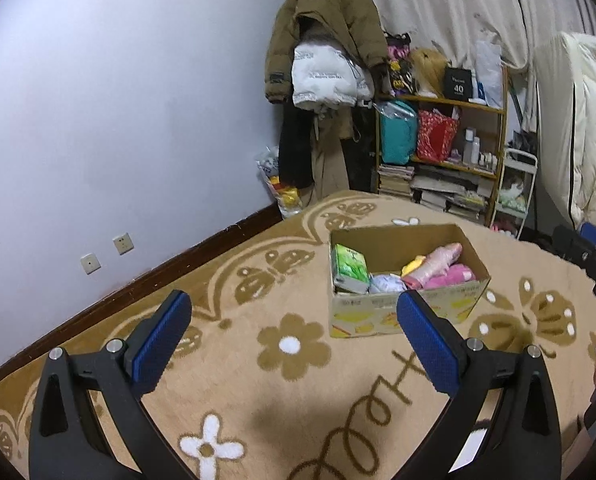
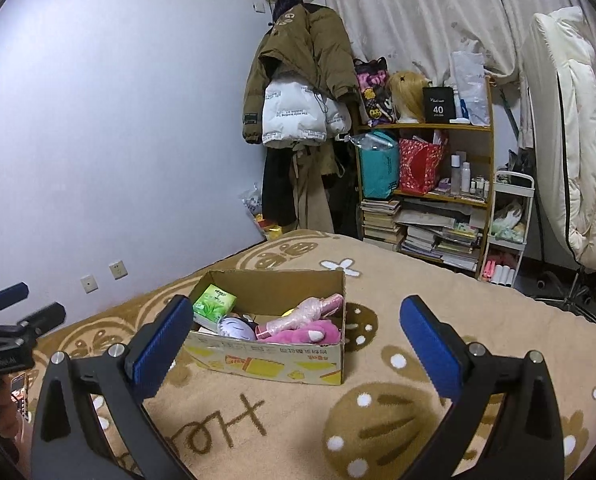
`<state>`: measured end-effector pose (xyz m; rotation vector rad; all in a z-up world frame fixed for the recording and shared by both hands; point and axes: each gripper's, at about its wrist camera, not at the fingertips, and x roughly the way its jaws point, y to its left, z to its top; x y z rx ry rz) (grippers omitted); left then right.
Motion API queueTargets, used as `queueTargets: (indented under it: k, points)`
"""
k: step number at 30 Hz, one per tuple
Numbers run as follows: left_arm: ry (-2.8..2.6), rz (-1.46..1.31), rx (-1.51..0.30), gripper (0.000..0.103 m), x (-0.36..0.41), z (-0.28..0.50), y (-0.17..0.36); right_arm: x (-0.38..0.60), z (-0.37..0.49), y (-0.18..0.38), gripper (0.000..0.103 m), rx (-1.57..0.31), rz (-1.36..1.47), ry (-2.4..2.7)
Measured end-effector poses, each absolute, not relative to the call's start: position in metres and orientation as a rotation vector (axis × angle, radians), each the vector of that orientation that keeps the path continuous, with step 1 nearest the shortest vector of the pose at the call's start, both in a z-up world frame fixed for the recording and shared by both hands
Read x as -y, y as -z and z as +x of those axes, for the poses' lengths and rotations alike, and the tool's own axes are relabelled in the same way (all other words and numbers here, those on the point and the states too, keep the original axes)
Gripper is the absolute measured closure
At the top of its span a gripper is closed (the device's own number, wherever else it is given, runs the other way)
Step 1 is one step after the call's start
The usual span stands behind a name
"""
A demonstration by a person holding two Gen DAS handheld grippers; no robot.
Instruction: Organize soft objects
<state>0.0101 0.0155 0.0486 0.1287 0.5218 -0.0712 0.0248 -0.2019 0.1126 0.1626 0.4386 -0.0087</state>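
Note:
An open cardboard box (image 1: 401,312) (image 2: 270,360) stands on a beige patterned blanket (image 1: 298,392) (image 2: 377,412). Inside lie a green tissue pack (image 1: 349,268) (image 2: 214,304), a pale round soft toy (image 1: 385,283) (image 2: 238,328), a pink plush (image 1: 449,276) (image 2: 301,334) and a pink plastic-wrapped roll (image 1: 437,262) (image 2: 305,312). My left gripper (image 1: 294,308) hovers open just short of the box, nothing between its blue pads. My right gripper (image 2: 294,312) is open too, held above the blanket in front of the box. The left gripper (image 2: 22,308) also shows at the left edge of the right wrist view.
A white wall (image 1: 118,100) with sockets runs along the blanket's left side. Behind stand a coat rack with a brown jacket (image 1: 325,32) (image 2: 298,64), a full wooden shelf (image 1: 441,152) (image 2: 425,184), a white trolley (image 2: 509,228) and hanging bedding (image 2: 569,140).

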Motion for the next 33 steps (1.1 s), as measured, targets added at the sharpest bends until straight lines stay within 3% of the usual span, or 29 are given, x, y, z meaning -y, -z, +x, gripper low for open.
queueTargets:
  k: [9,33]
  points:
    - [0.057,0.147,-0.459,0.001,-0.004,0.001,-0.033,0.201,0.023,-0.088,0.0,-0.453,0.135,0.038]
    - [0.033,0.178,-0.5,0.001,0.005,0.015,-0.01,0.202,0.029,-0.04,0.0,-0.516,0.119,0.02]
